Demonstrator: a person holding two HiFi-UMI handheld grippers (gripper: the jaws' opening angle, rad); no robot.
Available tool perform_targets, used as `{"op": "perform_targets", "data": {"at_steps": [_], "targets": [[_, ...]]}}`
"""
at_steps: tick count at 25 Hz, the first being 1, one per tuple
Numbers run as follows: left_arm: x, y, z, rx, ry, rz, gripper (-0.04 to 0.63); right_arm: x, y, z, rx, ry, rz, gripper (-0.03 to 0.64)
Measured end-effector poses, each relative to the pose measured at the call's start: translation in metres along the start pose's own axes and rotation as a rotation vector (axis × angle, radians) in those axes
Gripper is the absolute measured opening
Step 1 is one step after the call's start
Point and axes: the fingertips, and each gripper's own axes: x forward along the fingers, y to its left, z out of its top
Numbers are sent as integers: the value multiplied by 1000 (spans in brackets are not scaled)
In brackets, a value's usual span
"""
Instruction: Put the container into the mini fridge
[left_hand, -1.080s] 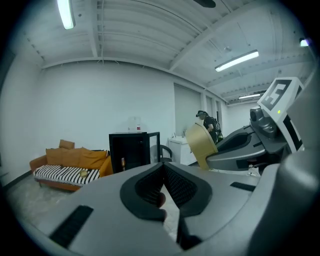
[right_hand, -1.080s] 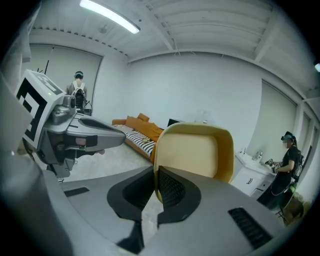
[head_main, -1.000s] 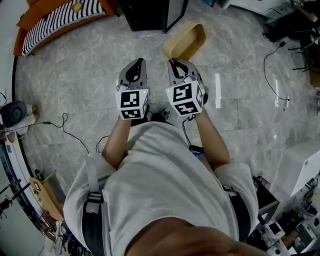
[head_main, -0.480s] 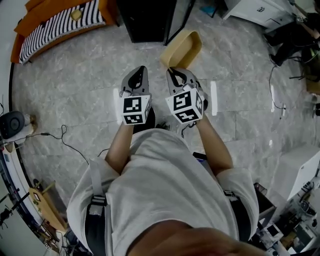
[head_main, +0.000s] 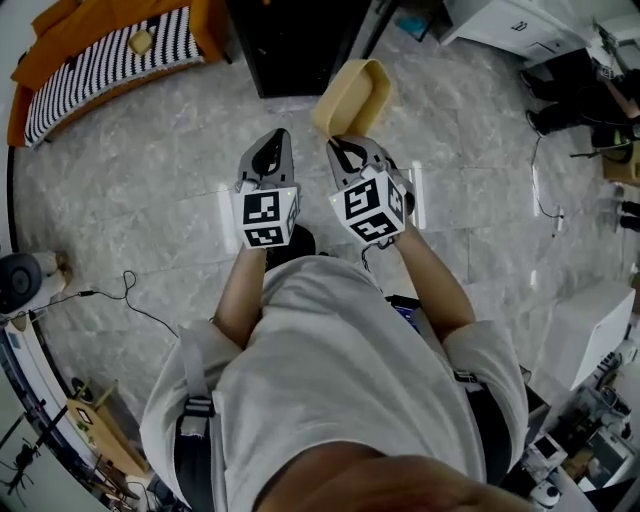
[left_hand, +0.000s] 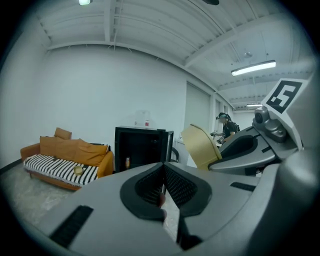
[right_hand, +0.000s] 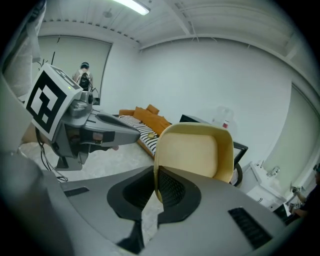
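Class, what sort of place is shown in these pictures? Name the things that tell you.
Probably a lab or workshop staged as a home: an orange sofa and black mini fridge stand beneath a bare ceiling with a strip light.

The mini fridge (head_main: 292, 45) is cut off by the head view's top edge.

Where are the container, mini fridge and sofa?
container (right_hand: 192, 152), right gripper view, flat tan face.
mini fridge (left_hand: 139, 149), left gripper view, dark front opening.
sofa (left_hand: 55, 169), left gripper view, striped seat.
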Motion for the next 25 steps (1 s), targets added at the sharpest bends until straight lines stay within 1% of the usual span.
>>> {"op": "perform_targets", "data": {"at_steps": [5, 8, 15, 20, 25], "targets": [[18, 44, 6, -15, 15, 9, 12, 36, -8, 27, -20, 10, 22, 43], [23, 66, 13, -1, 15, 8, 12, 54, -8, 41, -23, 14, 45, 43], [29, 90, 10, 2, 38, 3, 12, 83, -5, 50, -36, 43, 91, 43], [46, 119, 10, -9, 51, 29, 12, 115, -9, 67, -54, 44, 130, 43], [70, 151, 6, -28, 66, 76, 12, 156, -21, 80, -91, 48, 177, 43]]}}
